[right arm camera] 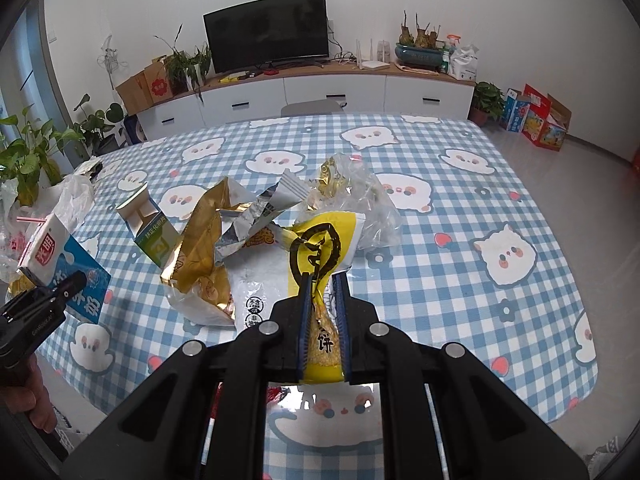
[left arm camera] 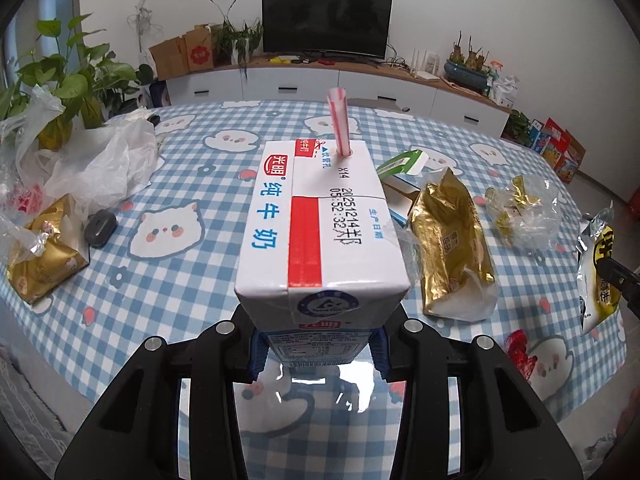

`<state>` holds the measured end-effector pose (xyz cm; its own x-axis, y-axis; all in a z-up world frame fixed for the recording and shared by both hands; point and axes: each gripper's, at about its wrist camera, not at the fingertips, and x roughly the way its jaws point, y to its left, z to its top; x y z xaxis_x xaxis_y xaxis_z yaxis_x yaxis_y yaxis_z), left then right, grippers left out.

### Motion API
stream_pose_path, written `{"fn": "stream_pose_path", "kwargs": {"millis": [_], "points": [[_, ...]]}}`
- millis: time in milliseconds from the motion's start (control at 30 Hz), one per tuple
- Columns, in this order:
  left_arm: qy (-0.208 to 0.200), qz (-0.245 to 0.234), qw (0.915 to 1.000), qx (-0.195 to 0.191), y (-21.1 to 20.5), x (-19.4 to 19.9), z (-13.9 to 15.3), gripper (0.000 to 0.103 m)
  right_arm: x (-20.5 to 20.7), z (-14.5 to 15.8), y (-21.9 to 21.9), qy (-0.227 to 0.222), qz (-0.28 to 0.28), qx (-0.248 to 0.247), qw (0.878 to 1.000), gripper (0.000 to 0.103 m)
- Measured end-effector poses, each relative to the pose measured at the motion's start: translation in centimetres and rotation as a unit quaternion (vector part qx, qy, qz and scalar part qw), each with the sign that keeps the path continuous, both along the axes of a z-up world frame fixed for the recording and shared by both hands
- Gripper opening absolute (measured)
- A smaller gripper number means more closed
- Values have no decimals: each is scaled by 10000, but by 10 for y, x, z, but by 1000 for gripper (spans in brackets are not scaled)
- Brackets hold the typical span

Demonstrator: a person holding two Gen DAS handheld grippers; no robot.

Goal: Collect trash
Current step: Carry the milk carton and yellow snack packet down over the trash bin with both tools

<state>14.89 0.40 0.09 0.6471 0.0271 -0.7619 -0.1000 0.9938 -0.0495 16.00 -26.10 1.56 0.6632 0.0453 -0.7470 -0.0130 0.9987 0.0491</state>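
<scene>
Right wrist view: checked tablecloth [right arm camera: 460,216] before white sideboard [right arm camera: 320,92], television [right arm camera: 266,32].

Blue-and-white checked tablecloth [right arm camera: 460,240]; white-red milk carton [left arm camera: 320,232]; yellow-black wrapper [right arm camera: 324,248]

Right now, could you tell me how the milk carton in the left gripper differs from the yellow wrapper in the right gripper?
The milk carton is a rigid white box with a striped straw in its top; the yellow wrapper is limp, creased film. The left gripper holds the carton with its fingers spread apart, while the right gripper pinches the wrapper nearly flat. Both are lifted off the checked tablecloth.
</scene>
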Motion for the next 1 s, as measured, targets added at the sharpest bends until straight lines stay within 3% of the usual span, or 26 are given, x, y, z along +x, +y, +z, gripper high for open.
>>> {"fn": "stream_pose_path", "kwargs": {"millis": [467,1000], "points": [[27,-173,9998,-32,-9,-72,18,40,-60,15,32,-47,229,113,9997,11],[181,-217,9995,-133,0,-164,-11,40,-137,-17,72,64,627,6,9980,11]]}}
